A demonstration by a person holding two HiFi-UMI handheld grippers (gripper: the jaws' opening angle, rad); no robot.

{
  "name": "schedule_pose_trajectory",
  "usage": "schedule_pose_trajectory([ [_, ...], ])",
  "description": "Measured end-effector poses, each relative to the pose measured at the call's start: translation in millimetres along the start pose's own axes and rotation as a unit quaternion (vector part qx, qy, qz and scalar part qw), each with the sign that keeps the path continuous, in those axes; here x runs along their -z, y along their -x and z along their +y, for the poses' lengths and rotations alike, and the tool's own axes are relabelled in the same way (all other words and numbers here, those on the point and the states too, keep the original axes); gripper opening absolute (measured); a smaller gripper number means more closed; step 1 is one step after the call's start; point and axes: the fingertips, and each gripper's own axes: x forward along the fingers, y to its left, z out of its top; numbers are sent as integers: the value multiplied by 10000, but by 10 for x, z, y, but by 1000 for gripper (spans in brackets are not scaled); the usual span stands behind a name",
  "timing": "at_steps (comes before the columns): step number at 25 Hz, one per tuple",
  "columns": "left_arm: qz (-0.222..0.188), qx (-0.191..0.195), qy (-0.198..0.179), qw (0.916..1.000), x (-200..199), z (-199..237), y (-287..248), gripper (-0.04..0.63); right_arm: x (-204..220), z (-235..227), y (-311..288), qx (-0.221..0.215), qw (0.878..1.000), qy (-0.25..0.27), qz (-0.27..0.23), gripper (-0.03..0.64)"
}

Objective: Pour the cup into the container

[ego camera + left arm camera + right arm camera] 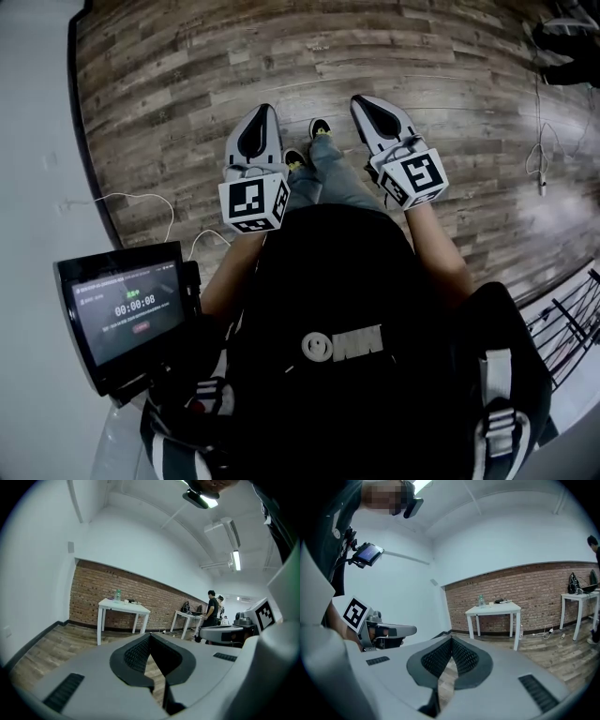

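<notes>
Though far & tiny, clear bottle [481,600] stands on white tbl [501,609].

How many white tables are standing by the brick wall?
2. The near table stands straight ahead; the far table stands further right. Others may be hidden.

A bare lab-like room: brick wall [93,588], white tables [124,606], wood floor [281,56].

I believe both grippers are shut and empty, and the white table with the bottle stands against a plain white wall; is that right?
Not quite: the white table with the bottle stands against a red brick wall, as the right gripper view shows. The left gripper and the right gripper are indeed shut and empty.
</notes>
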Motion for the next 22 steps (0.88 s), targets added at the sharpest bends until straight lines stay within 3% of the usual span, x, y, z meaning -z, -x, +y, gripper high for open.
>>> schedule_pose_trajectory([
  [22,123,-298,-434,9985,-610,-26,-1521,-3,-554,-1269,-1013,-624,9974,-139,-322,5],
])
